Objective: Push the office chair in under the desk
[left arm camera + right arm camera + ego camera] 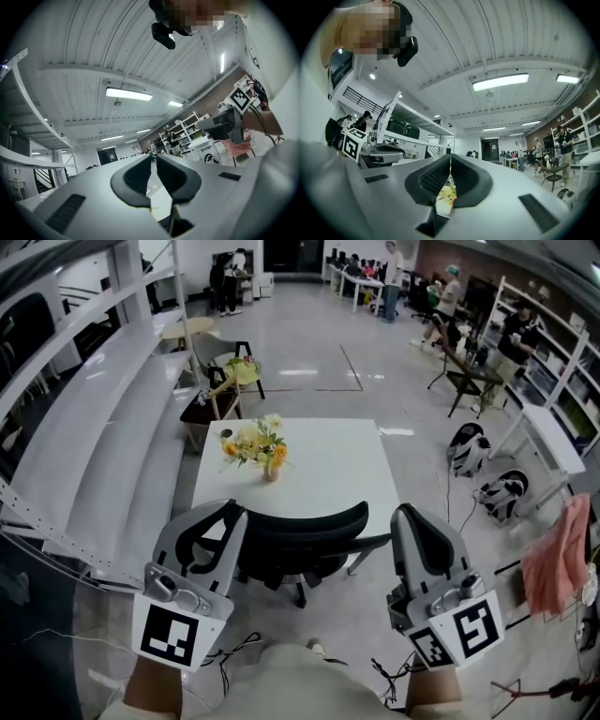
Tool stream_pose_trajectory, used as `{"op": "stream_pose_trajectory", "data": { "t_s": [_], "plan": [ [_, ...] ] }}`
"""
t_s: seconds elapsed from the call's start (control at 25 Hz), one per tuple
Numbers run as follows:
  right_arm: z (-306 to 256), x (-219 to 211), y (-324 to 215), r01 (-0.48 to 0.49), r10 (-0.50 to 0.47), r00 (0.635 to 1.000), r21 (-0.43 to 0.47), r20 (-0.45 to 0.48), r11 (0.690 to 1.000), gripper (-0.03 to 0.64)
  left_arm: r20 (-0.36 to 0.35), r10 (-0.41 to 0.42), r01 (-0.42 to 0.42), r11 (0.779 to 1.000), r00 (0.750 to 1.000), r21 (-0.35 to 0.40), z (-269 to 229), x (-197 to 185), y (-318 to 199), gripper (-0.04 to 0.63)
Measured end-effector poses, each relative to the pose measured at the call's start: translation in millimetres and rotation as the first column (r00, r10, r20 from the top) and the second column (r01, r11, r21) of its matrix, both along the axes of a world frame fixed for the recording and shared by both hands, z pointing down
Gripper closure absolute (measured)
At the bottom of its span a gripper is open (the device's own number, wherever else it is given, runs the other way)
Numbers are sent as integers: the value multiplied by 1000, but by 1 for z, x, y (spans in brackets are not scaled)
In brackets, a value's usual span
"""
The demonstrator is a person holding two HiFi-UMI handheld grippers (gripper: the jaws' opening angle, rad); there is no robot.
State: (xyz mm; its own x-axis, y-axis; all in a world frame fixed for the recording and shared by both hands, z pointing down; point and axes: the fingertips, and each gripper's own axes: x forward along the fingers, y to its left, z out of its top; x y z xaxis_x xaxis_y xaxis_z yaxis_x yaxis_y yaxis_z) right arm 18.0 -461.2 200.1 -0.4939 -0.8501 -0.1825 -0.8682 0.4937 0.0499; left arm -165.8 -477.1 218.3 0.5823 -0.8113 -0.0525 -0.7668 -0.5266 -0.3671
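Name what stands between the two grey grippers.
The black office chair's curved backrest stands between left gripper and right gripper, at the white square desk; head view shows it.

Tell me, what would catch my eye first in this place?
Two grey handheld grippers fill the foreground of the head view, the left gripper and the right gripper flanking a black office chair. Beyond the chair stands a white desk with a vase of yellow flowers near its left side.
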Motion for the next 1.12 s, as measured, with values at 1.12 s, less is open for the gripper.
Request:
{"op": "stream_pose_trajectory", "data": {
  "t_s": [1.12],
  "plan": [
    [104, -19, -12, 51, -76, 991, -212, -111, 976, 609, -11, -13, 11, 985, 1000, -170, 91, 6, 0, 588]
  ]
}}
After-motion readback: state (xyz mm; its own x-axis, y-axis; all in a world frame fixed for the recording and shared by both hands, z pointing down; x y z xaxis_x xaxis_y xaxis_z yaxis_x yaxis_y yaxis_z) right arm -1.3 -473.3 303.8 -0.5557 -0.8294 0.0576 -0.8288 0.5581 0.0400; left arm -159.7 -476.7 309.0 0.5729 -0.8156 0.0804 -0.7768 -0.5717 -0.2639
